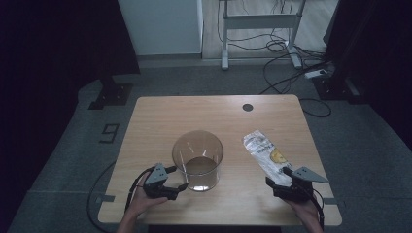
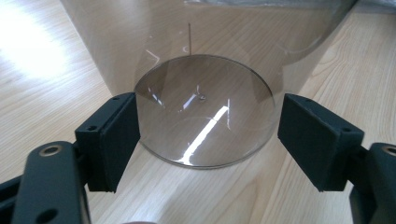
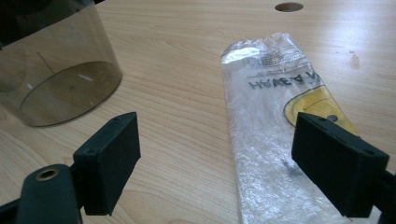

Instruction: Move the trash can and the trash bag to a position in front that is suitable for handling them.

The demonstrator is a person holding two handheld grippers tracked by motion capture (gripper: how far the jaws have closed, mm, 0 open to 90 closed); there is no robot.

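Observation:
A clear, smoke-tinted round container (image 1: 198, 158) stands upright and empty in the middle of the wooden table (image 1: 160, 116). My left gripper (image 1: 176, 180) is open right at its near left side; in the left gripper view the container's base (image 2: 203, 109) sits just ahead, between the spread jaws. A flat clear plastic bag (image 1: 265, 153) with black print and a yellow face lies to the right. My right gripper (image 1: 281, 178) is open at the bag's near end; in the right gripper view the bag (image 3: 275, 121) lies partly under the right jaw, and the container (image 3: 56, 70) stands at the far left.
A small dark round hole (image 1: 248, 107) sits near the table's far edge. Beyond the table are grey carpet, a white desk frame (image 1: 260, 22), loose cables (image 1: 286, 63) and a power strip (image 1: 316, 74). Bare wood lies between container and bag.

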